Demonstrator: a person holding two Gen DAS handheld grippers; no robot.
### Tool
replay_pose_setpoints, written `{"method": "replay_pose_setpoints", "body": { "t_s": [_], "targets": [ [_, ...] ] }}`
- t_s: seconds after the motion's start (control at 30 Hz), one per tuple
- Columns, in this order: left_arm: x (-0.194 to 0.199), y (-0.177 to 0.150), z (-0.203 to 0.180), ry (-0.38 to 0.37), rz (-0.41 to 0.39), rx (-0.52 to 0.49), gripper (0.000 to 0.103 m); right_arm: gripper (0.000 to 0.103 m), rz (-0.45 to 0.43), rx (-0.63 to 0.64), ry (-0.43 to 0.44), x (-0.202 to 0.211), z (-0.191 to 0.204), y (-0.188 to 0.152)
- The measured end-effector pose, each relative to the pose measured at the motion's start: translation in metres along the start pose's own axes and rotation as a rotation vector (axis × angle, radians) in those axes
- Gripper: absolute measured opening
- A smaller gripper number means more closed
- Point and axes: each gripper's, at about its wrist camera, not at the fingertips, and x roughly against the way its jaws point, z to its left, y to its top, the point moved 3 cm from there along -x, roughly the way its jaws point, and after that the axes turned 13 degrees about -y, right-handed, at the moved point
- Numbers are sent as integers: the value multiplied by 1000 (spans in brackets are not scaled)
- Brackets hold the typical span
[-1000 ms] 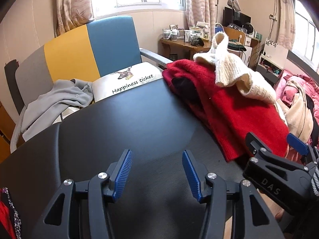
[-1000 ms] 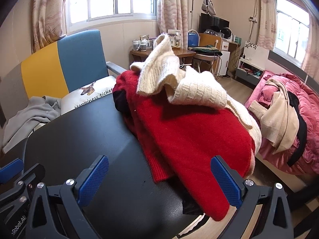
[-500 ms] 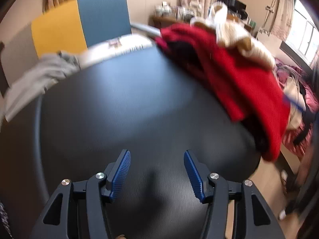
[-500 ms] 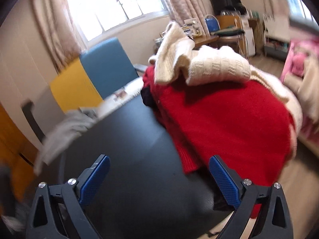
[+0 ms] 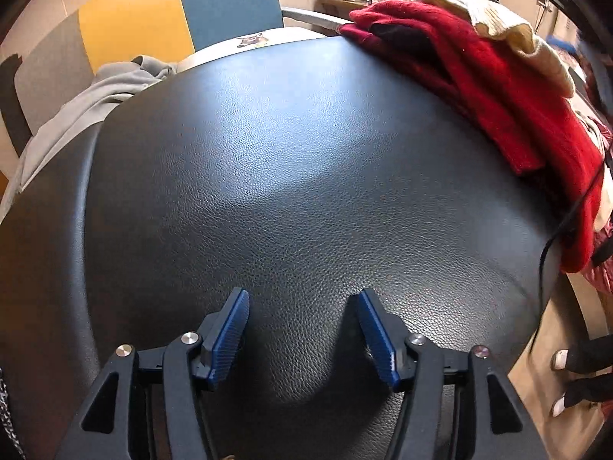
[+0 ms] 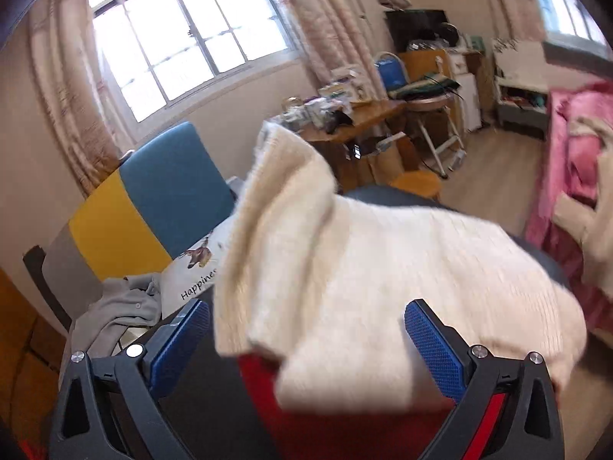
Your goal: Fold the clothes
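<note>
While my left gripper (image 5: 302,329) opens its empty jaws over the tabletop (image 5: 306,153), my right gripper (image 6: 306,349), jaws wide and empty, should pinch the cream sweater (image 6: 383,268) at its edge.

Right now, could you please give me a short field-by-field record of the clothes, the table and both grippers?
table: black leather-look top, bare in the middle
red sweater: heaped at the table's far right edge, hanging over it
cream sweater: lying on top of the red sweater
grey garment: on the chair behind the table, unfolded
left gripper: low over the bare table, jaws opening, nothing between them
right gripper: open, aimed at the cream sweater, not gripping it
</note>
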Motion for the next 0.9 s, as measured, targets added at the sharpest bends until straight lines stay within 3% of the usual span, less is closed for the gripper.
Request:
{"method": "replay_pose_setpoints", "body": {
  "t_s": [0.13,0.2,0.27,0.3,0.33,0.37,0.43,0.47,0.53,0.6,0.67,0.8,0.83,0.9],
  "targets": [
    [-3,3,7,8,-3,28,74,103,25,61,-58,-40,28,31],
    [-4,4,14,9,-4,42,81,92,68,68,-98,-64,35,39],
    [-4,3,17,11,-5,51,82,67,113,67,-130,-78,25,33],
    [-5,4,18,18,-4,48,84,56,142,54,-120,-84,21,30],
    [-6,5,19,24,-4,47,87,39,160,45,-113,-86,19,28],
    [-7,5,21,23,-6,51,88,30,169,39,-108,-86,20,27],
    [-9,4,25,21,-10,59,90,16,146,44,-78,-76,26,27],
    [-10,4,27,19,-12,62,90,16,130,59,-68,-68,32,27],
    [-10,4,32,15,-22,70,90,15,124,64,41,-47,47,20],
    [-10,5,36,14,-31,75,91,1,126,63,174,-23,64,11],
    [-10,7,42,6,-26,79,91,0,122,84,281,4,83,-5],
    [-7,10,42,-41,8,103,89,1,107,166,353,55,113,-67],
    [-4,12,44,-60,12,109,86,4,112,164,342,59,109,-81],
    [5,21,50,-89,-1,108,86,25,128,163,286,63,94,-102]
  ]
}}
